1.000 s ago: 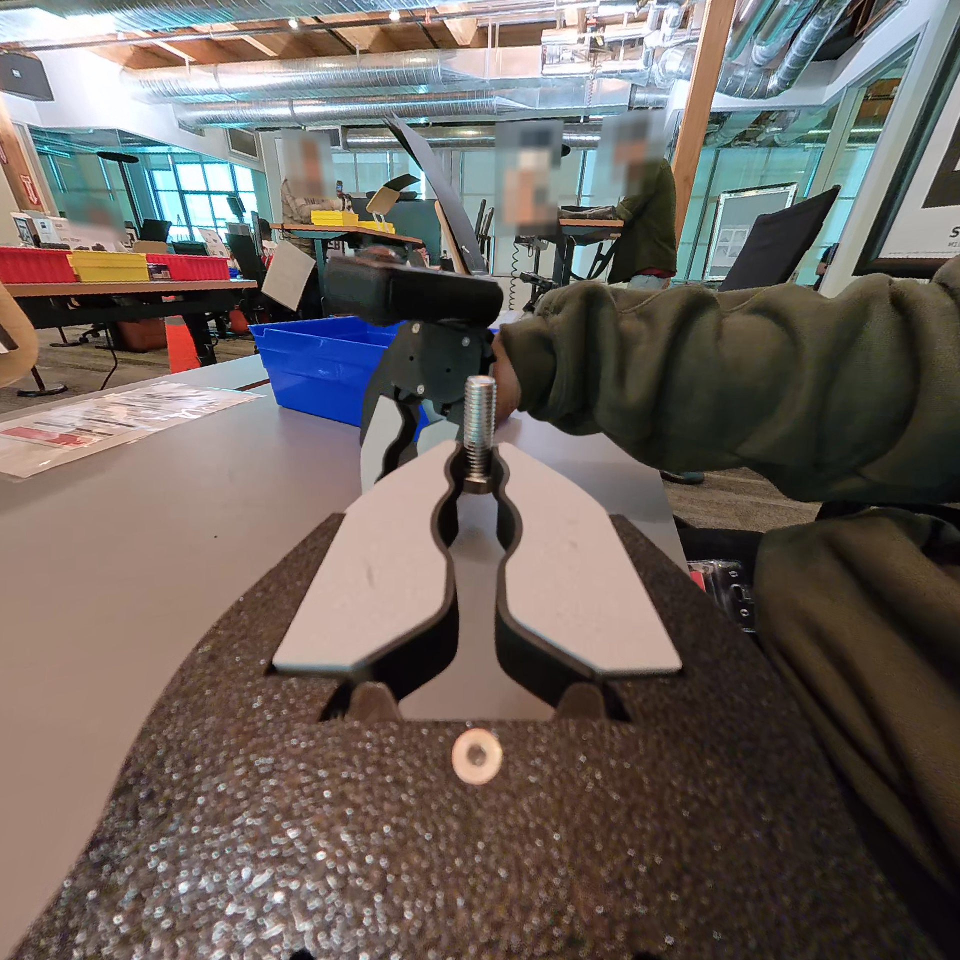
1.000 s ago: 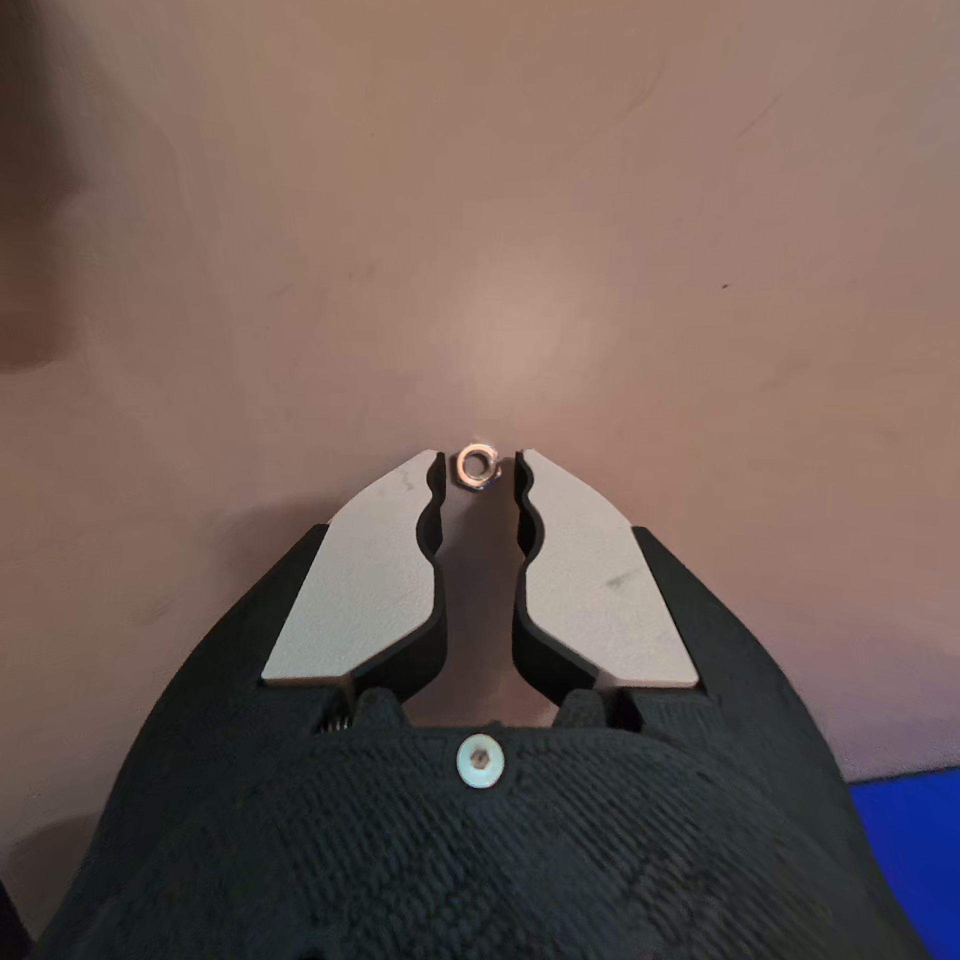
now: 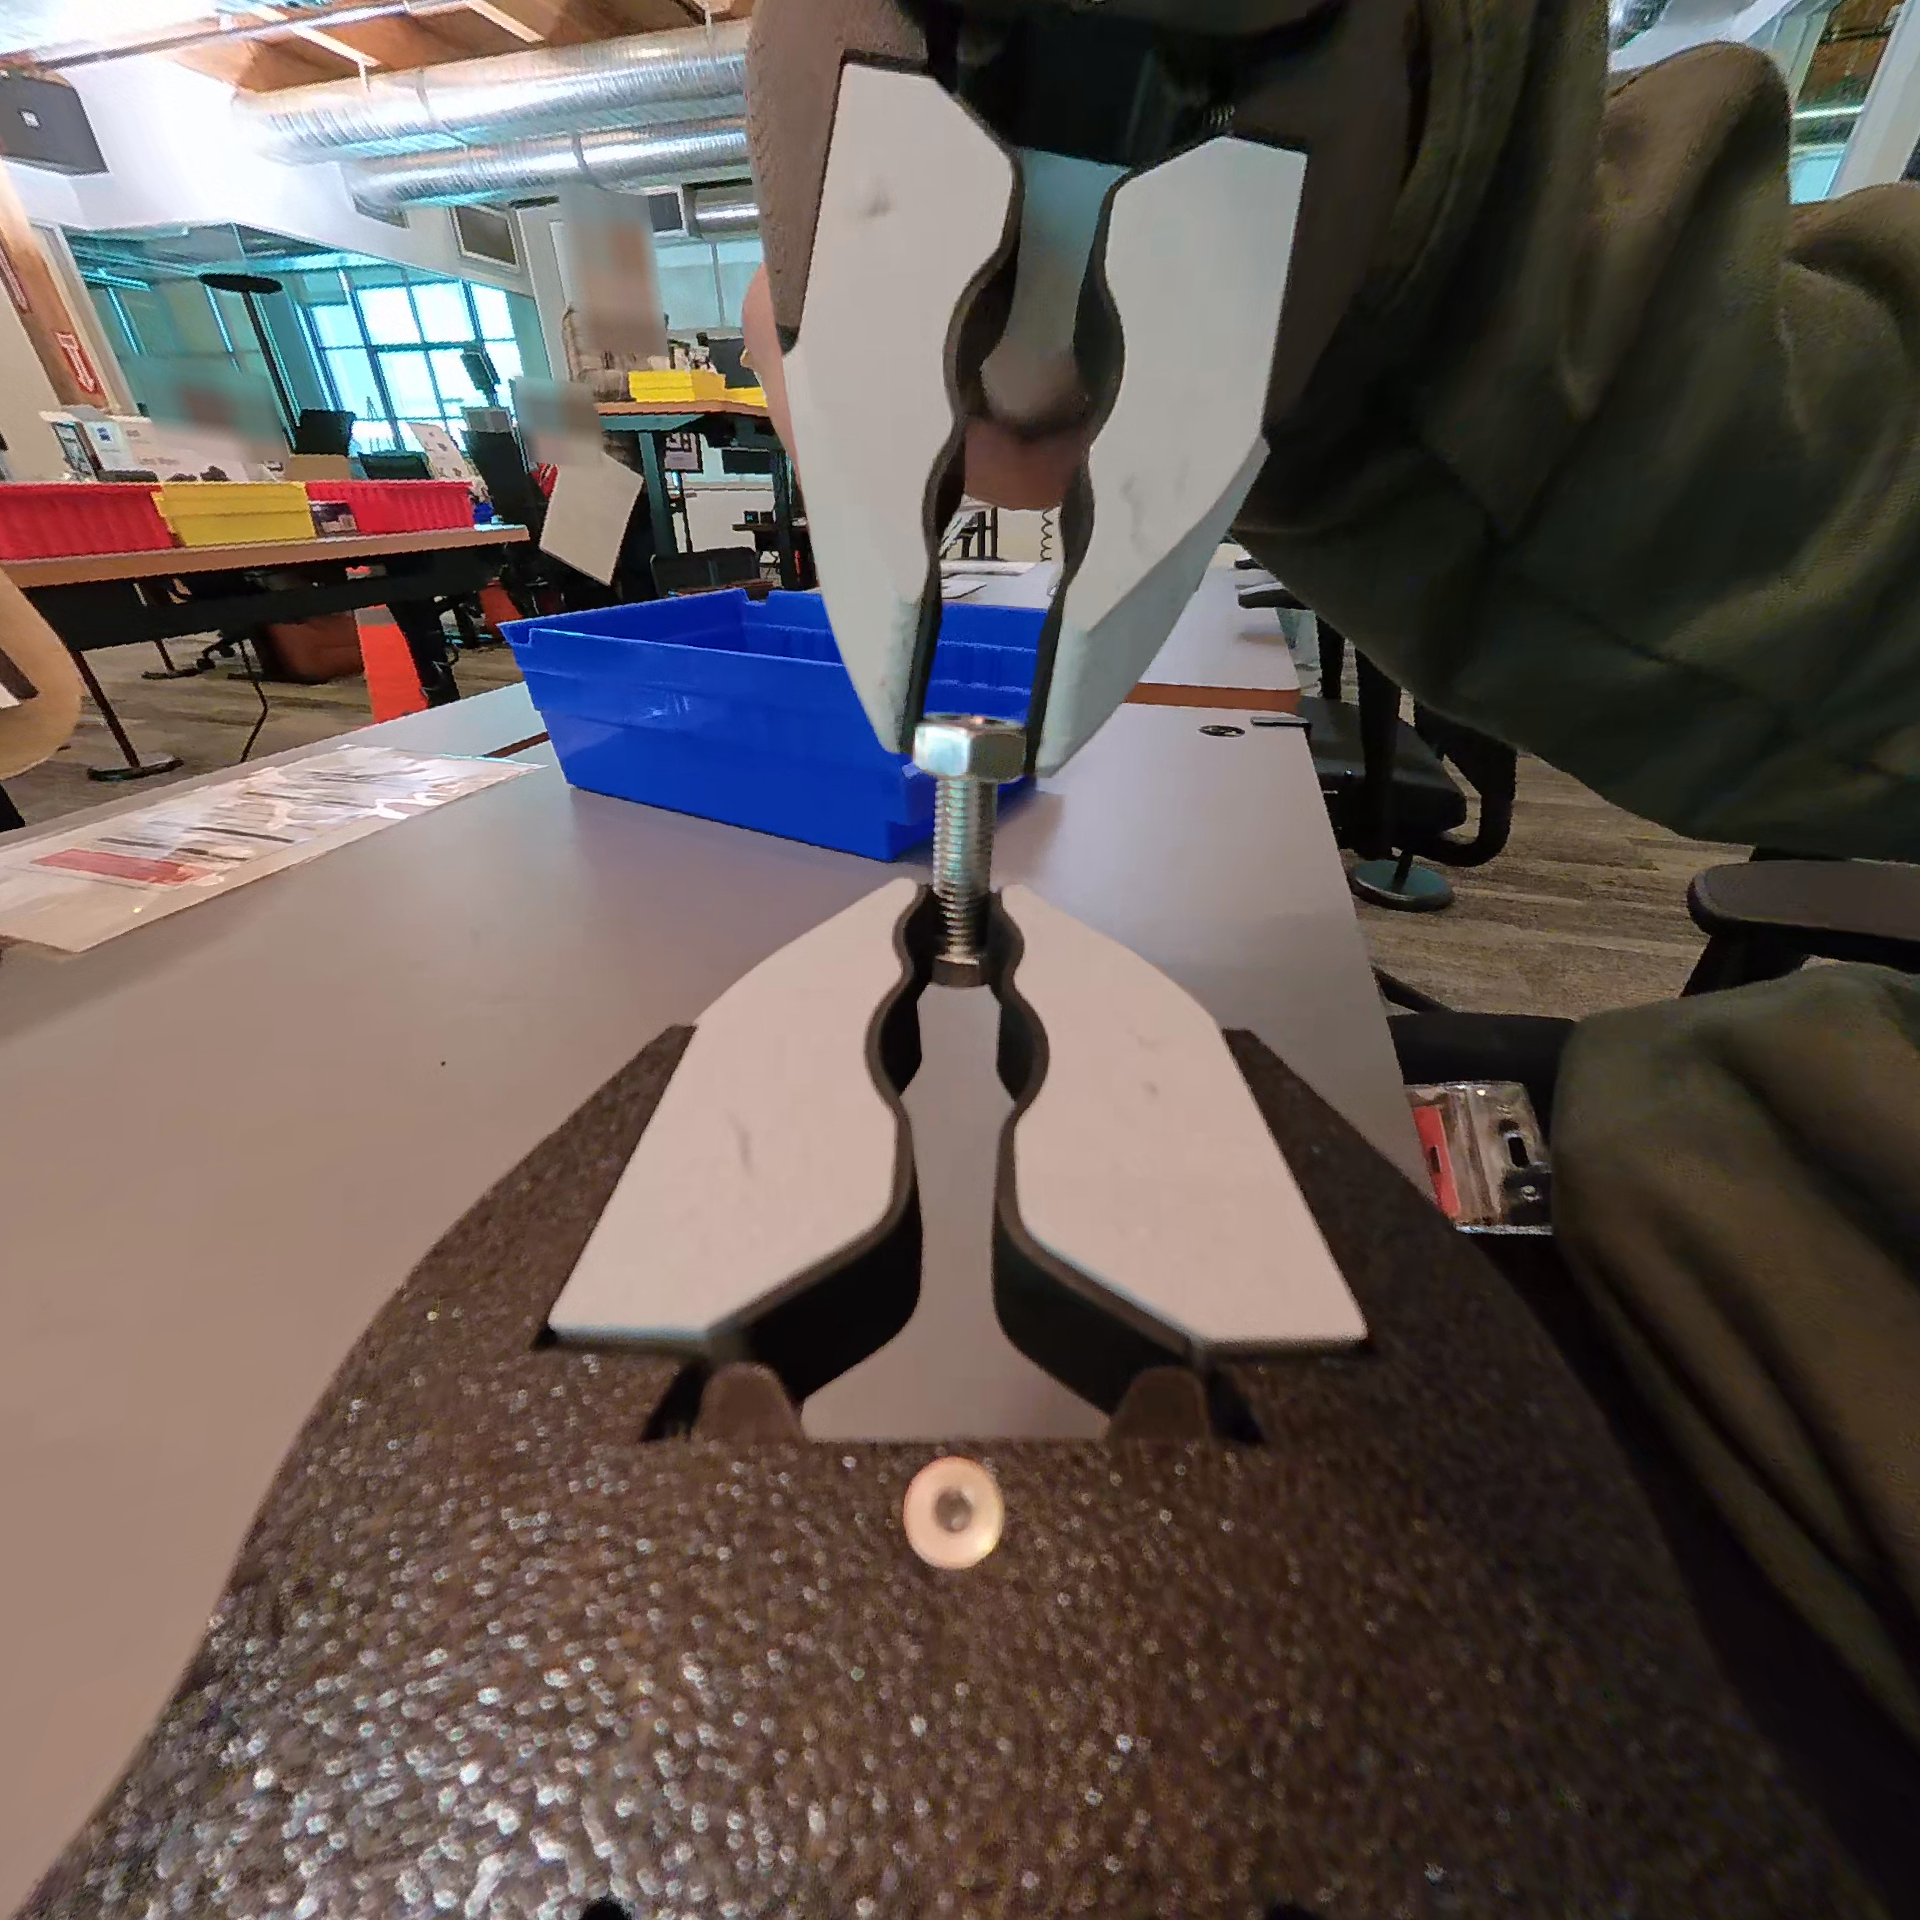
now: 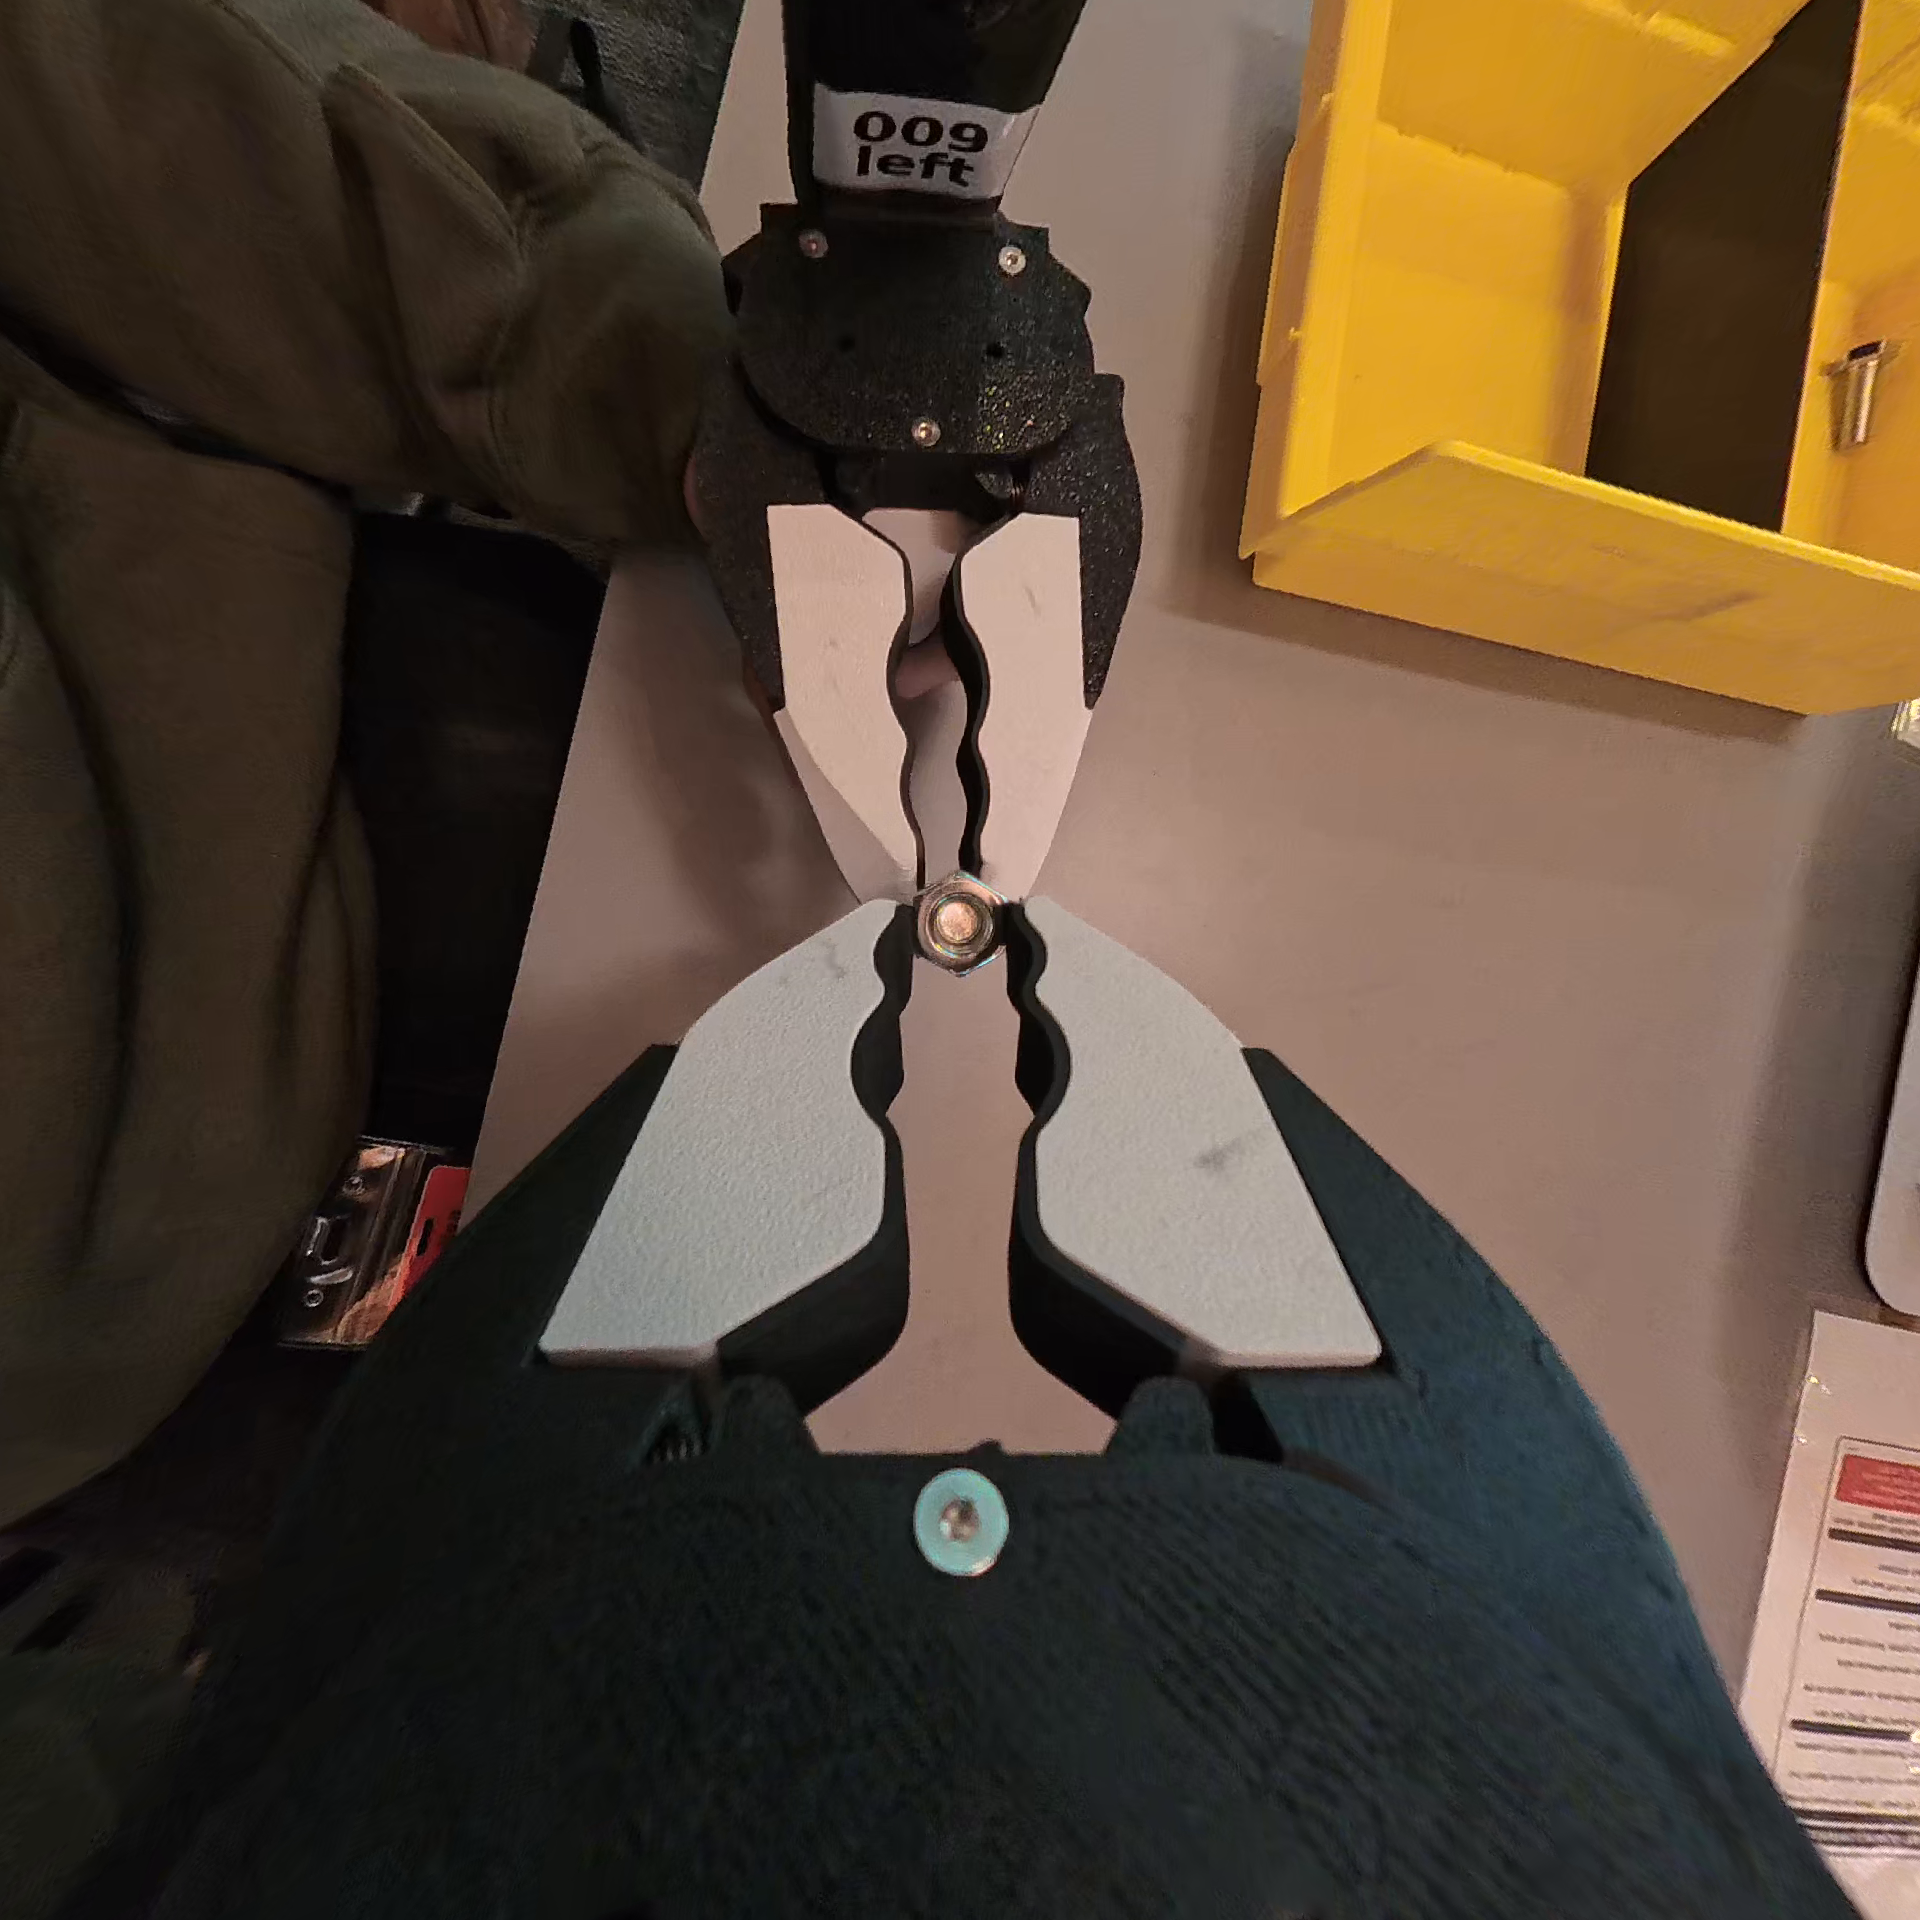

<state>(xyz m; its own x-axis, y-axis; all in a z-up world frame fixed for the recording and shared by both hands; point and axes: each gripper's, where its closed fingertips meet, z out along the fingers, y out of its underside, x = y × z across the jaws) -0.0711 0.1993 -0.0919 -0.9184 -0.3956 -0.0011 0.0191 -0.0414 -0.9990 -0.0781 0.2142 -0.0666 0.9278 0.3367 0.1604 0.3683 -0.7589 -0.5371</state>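
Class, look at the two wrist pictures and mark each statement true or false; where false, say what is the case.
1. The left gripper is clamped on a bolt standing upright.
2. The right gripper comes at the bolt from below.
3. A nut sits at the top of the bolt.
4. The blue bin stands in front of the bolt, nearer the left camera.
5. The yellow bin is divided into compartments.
1. True: the left gripper grips the bolt near its lower end.
2. False: the right gripper reaches down from above.
3. True: the nut sits between the right gripper's tips.
4. False: the blue bin stands behind the bolt.
5. True: the yellow bin has dividers.
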